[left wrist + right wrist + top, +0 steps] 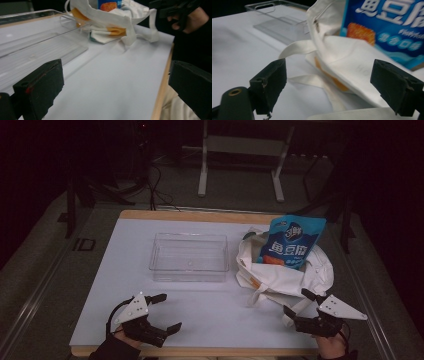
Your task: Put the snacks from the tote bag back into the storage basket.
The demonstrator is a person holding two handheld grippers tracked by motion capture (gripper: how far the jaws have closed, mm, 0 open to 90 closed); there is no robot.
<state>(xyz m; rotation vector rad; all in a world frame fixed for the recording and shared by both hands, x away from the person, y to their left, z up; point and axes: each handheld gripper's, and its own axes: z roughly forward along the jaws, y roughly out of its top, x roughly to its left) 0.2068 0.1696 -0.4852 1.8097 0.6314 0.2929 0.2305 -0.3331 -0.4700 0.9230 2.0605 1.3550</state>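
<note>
Right now my right gripper [301, 303], jaws spread and empty, sits just beside the white tote bag [285, 275] holding the blue snack pouch [292, 241]. My left gripper [162, 312], also open, is well apart from the bag.

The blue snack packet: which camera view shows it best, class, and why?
The high view: the whole blue snack packet stands out of the cloth bag. The right gripper view crops its lower print; the left gripper view catches a small strip.
</note>
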